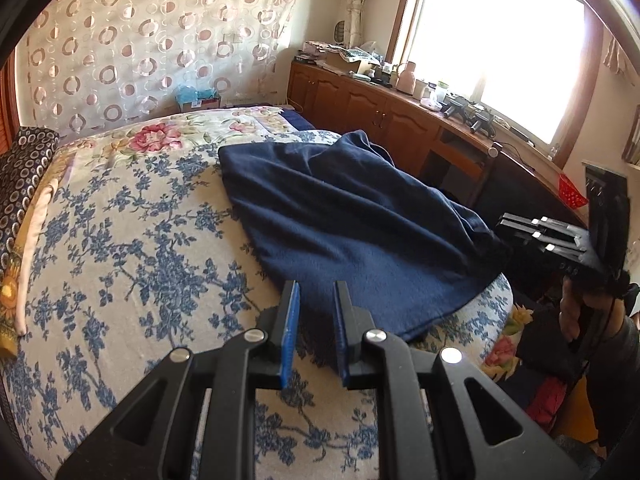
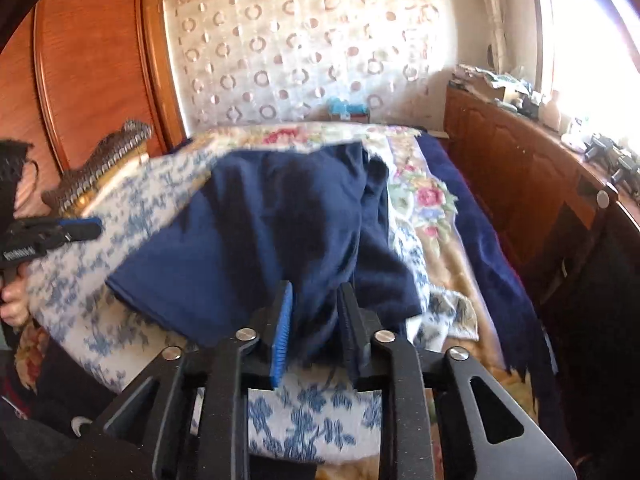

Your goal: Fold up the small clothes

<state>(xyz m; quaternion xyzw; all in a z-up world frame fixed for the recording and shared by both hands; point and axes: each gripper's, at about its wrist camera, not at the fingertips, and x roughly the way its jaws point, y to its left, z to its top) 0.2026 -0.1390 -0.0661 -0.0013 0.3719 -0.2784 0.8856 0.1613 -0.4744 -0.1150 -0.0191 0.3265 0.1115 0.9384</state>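
Observation:
A dark navy garment (image 1: 344, 224) lies spread and wrinkled on the blue-flowered bed cover (image 1: 120, 240). My left gripper (image 1: 318, 292) is open, its blue-padded fingers hovering just over the garment's near edge, holding nothing. My right gripper (image 2: 316, 300) has a bunched fold of the navy garment (image 2: 272, 232) between its fingers; the jaws stand partly apart around the cloth. In the left wrist view the right gripper (image 1: 504, 228) sits at the garment's right corner. In the right wrist view the left gripper (image 2: 86, 230) hangs at the far left over the bed cover.
A wooden cabinet (image 1: 380, 108) with clutter on top runs under the bright window to the right of the bed. A patterned pillow (image 1: 24, 168) lies at the head. A wooden wardrobe (image 2: 92, 60) stands at the left. A dark blue blanket (image 2: 488, 248) hangs along the bed's side.

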